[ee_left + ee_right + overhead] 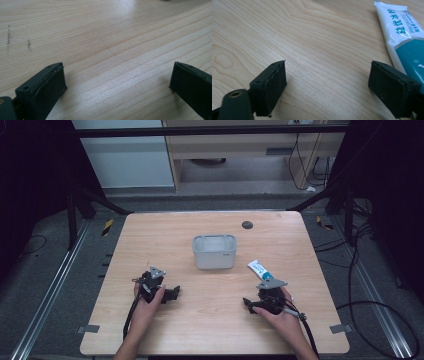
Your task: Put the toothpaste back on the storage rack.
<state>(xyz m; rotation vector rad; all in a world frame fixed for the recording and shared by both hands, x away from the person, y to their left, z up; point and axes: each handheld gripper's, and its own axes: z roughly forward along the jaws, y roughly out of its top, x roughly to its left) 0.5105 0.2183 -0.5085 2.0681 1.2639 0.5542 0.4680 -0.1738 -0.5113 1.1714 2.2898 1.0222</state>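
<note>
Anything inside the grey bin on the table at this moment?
In the high view the grey bin looks empty: pale inner walls and floor, no object visible. Its near wall hides the front strip of the floor. The toothpaste tube lies outside, on the table.

A white and teal toothpaste tube point(260, 269) is lying flat on the wooden table point(150, 245), well right of centre. A translucent grey plastic bin point(215, 251) is standing upright, open-topped, near the table's middle.
</note>
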